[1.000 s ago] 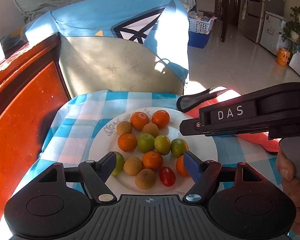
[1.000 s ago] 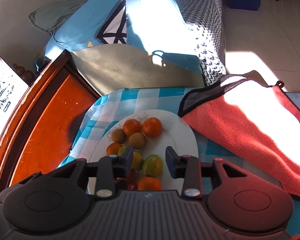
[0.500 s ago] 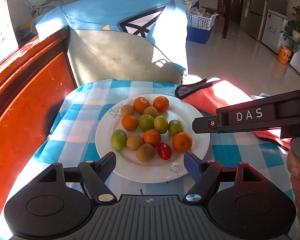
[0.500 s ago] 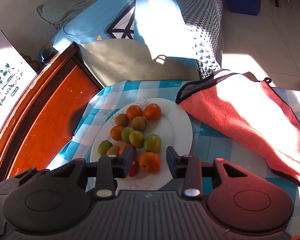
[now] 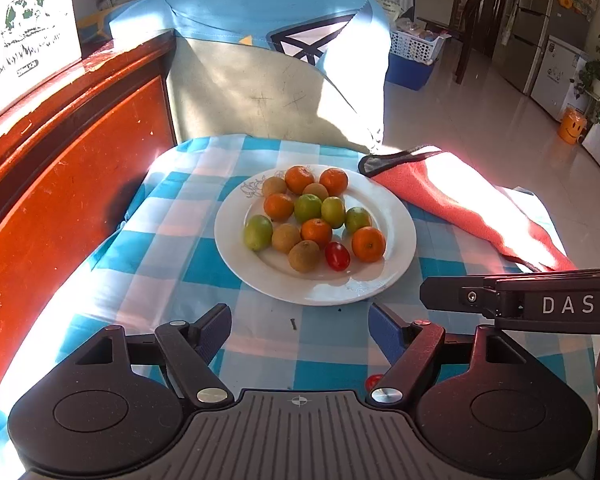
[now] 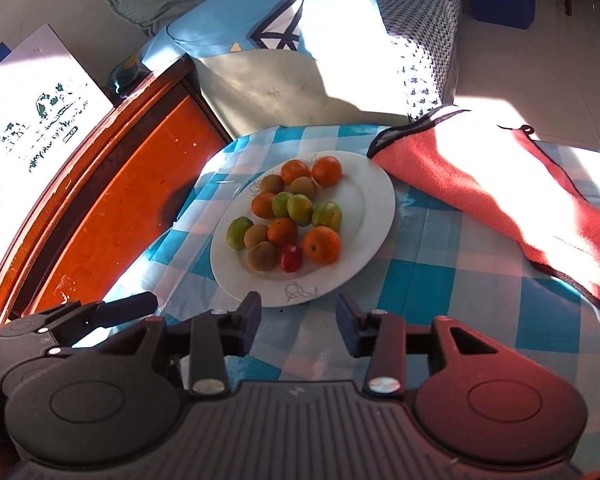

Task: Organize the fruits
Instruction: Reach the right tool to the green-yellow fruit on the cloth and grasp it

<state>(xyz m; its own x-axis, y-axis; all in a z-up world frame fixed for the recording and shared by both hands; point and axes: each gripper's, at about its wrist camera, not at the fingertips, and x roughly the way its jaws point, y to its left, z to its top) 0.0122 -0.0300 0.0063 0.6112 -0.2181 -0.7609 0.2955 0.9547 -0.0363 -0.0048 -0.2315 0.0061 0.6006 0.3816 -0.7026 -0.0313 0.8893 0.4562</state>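
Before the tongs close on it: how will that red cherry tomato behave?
The cherry tomato looks glossy and oval, so it may slip or roll. It sits against a brown fruit on the smooth white plate; a nudge could scatter neighbours. Probably soft, so squeeze gently.

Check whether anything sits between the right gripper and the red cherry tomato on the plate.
Nothing visible does. The right gripper is open, short of the plate rim, and the cherry tomato lies just beyond on the near side.

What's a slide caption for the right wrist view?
Open right claw hovers before a white plate of mixed fruits on checkered cloth.
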